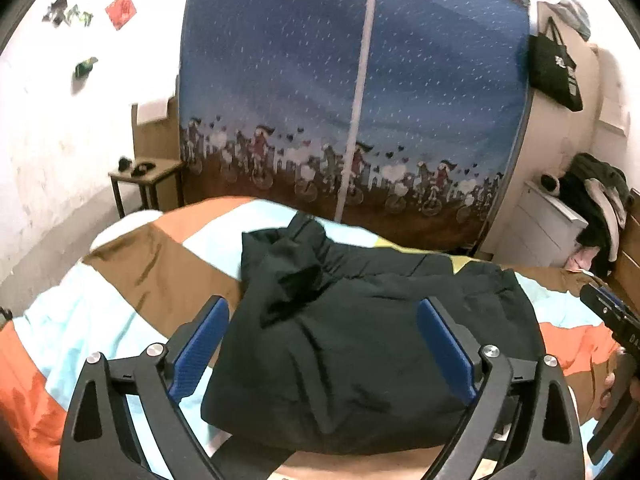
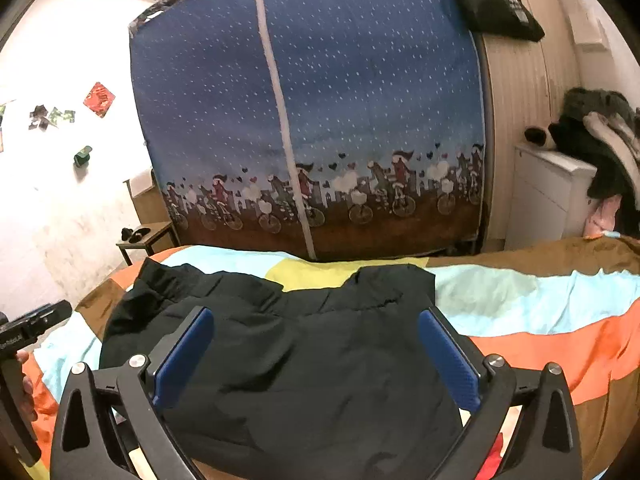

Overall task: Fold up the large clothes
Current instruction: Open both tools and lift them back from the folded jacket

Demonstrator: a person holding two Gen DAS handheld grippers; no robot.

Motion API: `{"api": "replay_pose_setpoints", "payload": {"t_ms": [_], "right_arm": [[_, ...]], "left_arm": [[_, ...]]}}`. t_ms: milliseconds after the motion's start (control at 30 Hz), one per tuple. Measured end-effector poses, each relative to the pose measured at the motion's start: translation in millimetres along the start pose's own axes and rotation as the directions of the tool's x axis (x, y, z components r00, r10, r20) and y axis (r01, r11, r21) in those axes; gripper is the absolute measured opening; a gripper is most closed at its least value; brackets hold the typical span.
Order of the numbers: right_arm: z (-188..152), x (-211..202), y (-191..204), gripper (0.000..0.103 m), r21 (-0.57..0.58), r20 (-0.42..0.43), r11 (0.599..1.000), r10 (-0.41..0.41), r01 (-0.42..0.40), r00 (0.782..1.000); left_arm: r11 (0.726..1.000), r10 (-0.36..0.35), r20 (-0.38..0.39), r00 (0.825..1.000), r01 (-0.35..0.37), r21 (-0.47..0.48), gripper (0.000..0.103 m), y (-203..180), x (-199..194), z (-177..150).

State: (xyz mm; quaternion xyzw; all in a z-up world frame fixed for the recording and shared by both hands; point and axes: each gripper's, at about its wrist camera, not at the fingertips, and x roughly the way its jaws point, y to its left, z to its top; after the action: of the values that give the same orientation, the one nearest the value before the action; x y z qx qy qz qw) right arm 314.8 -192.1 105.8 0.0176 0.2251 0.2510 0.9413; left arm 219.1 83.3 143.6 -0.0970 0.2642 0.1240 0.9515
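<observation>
Both the left gripper (image 1: 322,344) and right gripper (image 2: 316,354) are hanging with jaws spread wide, grasping nothing. We are judging the soft, floppy black folded garment (image 1: 360,328) on the patchwork bedspread (image 1: 132,272) as light; we are picking hem corners. Its near edge is hiding behind the fingers.

Free room and obstacles. The black garment (image 1: 360,340) lies heaped mid-bed; bare quilt (image 1: 120,280) is open to its left, and a wider open strip (image 2: 540,308) to its right. The blue wardrobe (image 2: 312,120) stands close behind the bed's far edge. A side table (image 1: 148,176) stands at the far left corner, a white cabinet (image 2: 548,196) piled with clothes (image 2: 600,148) at the far right.
</observation>
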Motion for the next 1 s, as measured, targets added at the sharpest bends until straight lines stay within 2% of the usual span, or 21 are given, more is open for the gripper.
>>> {"api": "replay_pose_setpoints", "payload": {"t_ms": [200, 500, 767, 1000], "right_arm": [[-5, -22, 19, 0.103, -0.05, 0.045, 0.999, 0.025, -0.022, 0.999], [-10, -49, 32, 0.103, -0.075, 0.075, 0.996, 0.051, -0.045, 0.996], [-26, -61, 31, 0.103, -0.071, 0.083, 0.996, 0.053, -0.047, 0.995], [-43, -72, 33, 0.103, -0.033, 0.049, 0.997, 0.07, -0.069, 0.996]], "left_arm": [[1.0, 0.01, 0.078, 0.997, -0.012, 0.023, 0.097, -10, -26, -6], [0.997, 0.007, 0.12, 0.993, -0.016, 0.073, 0.098, -17, -51, -18], [0.992, 0.002, 0.154, 0.988, -0.021, 0.121, 0.098, -33, -68, -38], [0.987, -0.015, 0.163, 0.987, -0.012, 0.163, 0.098, -48, -80, -57]]}}
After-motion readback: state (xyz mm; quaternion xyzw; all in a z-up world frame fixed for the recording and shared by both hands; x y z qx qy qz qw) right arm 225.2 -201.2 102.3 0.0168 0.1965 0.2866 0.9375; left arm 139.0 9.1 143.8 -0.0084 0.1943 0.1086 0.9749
